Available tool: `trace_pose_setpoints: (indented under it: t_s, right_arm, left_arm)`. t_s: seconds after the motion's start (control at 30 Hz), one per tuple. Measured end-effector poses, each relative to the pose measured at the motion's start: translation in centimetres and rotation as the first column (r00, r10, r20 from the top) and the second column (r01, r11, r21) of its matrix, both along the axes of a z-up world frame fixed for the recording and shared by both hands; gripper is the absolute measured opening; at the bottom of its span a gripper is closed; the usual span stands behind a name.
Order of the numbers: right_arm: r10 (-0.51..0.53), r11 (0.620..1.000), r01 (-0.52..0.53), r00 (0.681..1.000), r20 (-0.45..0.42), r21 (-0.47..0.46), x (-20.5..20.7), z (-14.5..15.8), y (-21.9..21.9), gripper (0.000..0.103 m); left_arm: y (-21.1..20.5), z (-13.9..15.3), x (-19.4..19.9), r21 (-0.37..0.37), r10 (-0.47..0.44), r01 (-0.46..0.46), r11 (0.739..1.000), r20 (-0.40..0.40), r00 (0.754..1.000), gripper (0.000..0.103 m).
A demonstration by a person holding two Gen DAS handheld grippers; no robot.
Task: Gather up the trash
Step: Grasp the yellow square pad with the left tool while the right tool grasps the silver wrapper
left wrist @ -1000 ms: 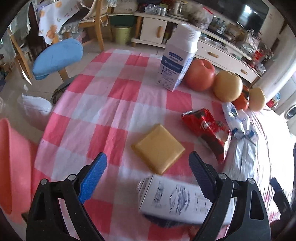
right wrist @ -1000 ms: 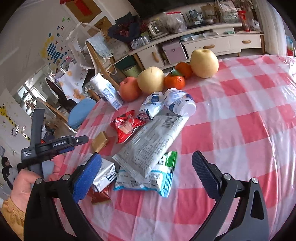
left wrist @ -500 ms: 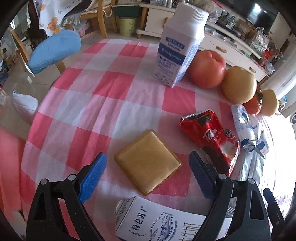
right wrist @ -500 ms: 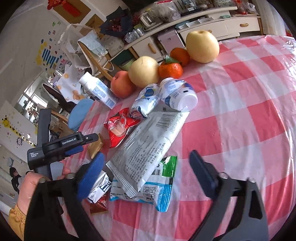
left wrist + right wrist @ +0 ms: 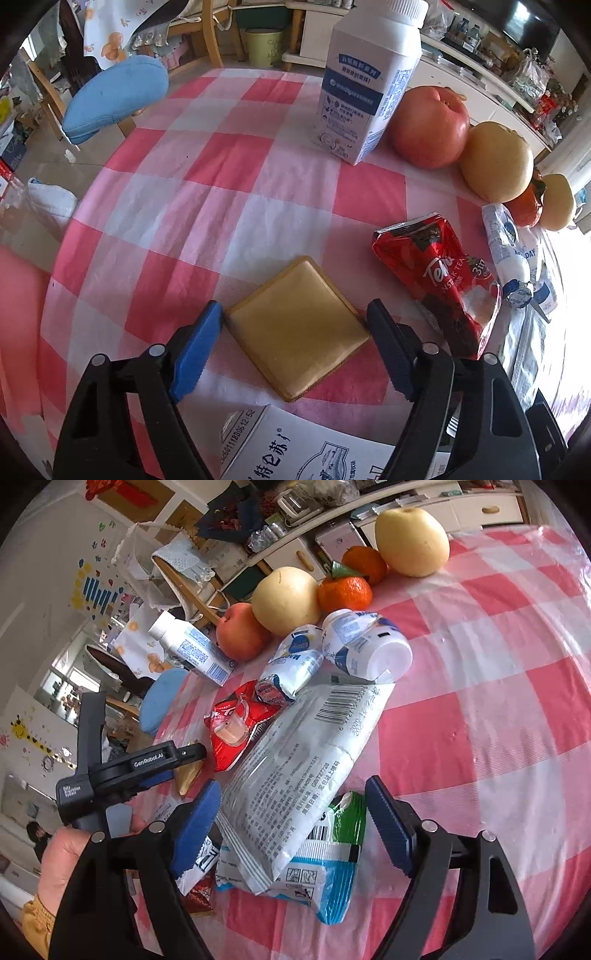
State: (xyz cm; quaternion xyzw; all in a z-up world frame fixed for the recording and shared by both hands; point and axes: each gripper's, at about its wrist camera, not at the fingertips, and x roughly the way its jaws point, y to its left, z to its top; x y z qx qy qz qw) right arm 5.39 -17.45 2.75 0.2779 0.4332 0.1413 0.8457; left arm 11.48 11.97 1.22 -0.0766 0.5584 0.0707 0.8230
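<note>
In the left wrist view, a blue cushion sits at ten o'clock, off the checked cloth. The left gripper straddles a flat gold packet at six o'clock. Its jaws have just been closing. The left pad touches the packet's corner; the right pad stands just beside its edge, so it is not yet clamped. A milk carton lies below. A white bottle stands at twelve, an apple and a pear at one, a red sachet at three.

In the right wrist view, a hand holds the left gripper at eight o'clock. The right gripper has also just been closing and straddles a silver wrapper lying on a green-and-blue wrapper. The left pad is at the silver wrapper's edge, the right pad clear of it.
</note>
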Motion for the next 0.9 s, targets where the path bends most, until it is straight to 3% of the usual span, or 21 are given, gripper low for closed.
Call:
trace_pose_setpoints:
  t_s: [0.33, 0.37, 0.57, 0.7, 0.77, 0.8, 0.87, 0.9]
  right_arm:
    - [0.015, 1.0, -0.015, 1.0, 0.018, 0.004, 0.9, -0.4, 0.3, 0.06]
    - [0.012, 1.0, -0.012, 1.0, 0.017, 0.003, 0.9, -0.4, 0.3, 0.056]
    - [0.005, 0.999, -0.005, 1.0, -0.001, 0.035, 1.0, -1.0, -0.3, 0.037]
    - [0.017, 1.0, -0.017, 1.0, 0.022, 0.013, 0.6, -0.5, 0.1, 0.03]
    - [0.024, 1.0, -0.023, 0.998, 0.052, -0.013, 0.3, 0.2, 0.4, 0.022]
    - [0.028, 0.999, -0.027, 0.998, 0.064, -0.024, 0.1, 0.5, 0.6, 0.021]
    - [0.039, 0.998, -0.034, 0.995, 0.087, -0.054, -0.2, 1.1, 1.0, 0.019]
    - [0.045, 0.997, -0.039, 0.994, 0.097, -0.066, -0.4, 1.4, 1.1, 0.019]
  left_arm:
    - [0.4, 0.4, -0.2, -0.03, -0.036, 0.036, 0.999, 0.016, 0.999, 0.076]
    - [0.5, 0.4, -0.2, -0.037, -0.035, 0.036, 0.999, 0.018, 0.999, 0.067]
    - [1.8, 1.0, -0.5, -0.08, -0.032, 0.035, 0.996, 0.036, 0.999, 0.048]
    - [2.4, 1.0, -0.7, -0.095, -0.033, 0.035, 0.995, 0.025, 0.999, 0.048]
    - [2.3, 1.0, -0.8, -0.088, -0.043, 0.045, 0.995, 0.022, 0.999, 0.05]
    - [2.2, 1.0, -0.7, -0.079, -0.04, 0.041, 0.996, 0.017, 0.999, 0.053]
    - [2.1, 0.8, -0.7, -0.069, -0.035, 0.035, 0.997, 0.004, 0.999, 0.07]
    - [2.0, 0.6, -0.5, -0.06, -0.036, 0.036, 0.998, -0.004, 0.999, 0.072]
